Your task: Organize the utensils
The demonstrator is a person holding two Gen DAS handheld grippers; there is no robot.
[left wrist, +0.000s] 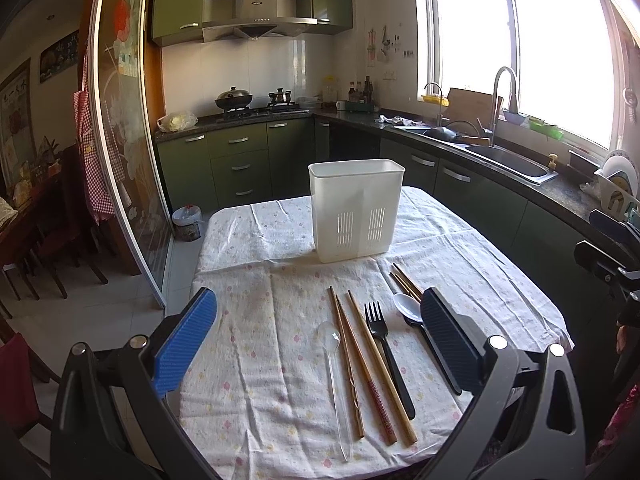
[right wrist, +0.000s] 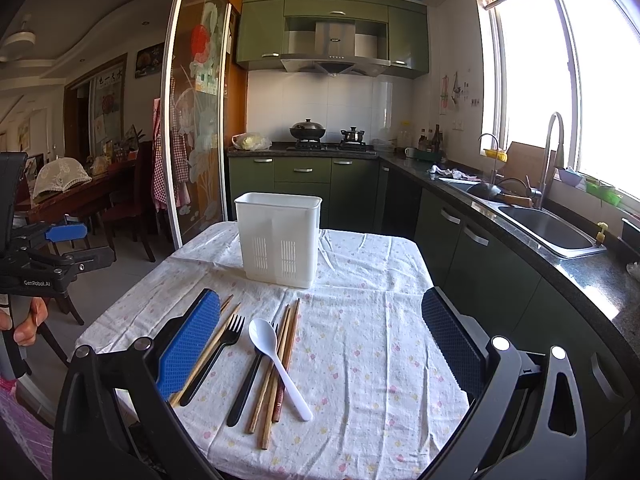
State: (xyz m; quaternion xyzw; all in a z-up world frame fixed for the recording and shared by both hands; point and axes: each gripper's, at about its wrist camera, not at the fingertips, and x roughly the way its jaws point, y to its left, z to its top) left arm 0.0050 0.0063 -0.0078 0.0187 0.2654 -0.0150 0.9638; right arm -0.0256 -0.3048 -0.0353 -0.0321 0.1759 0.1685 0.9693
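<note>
White holder (left wrist: pixel 356 210) upright on counter (left wrist: pixel 256 240), seemingly unfilled (interior hidden). Chopsticks (left wrist: pixel 372 364), forks (left wrist: pixel 386 344), spoons (right wrist: pixel 276 364) all loose on cloth. Left hand-held gripper (left wrist: pixel 320 344), right hand-held gripper (right wrist: pixel 320 344) spread wide, holding nothing. Sorting not begun.

The utensil holder (left wrist: pixel 356 210) is standing at the far middle of the bench (left wrist: pixel 248 360). Nearer, chopsticks (left wrist: pixel 372 368), a fork (left wrist: pixel 386 350) and spoons (left wrist: pixel 408 308) are lying side by side, pointing toward it.
</note>
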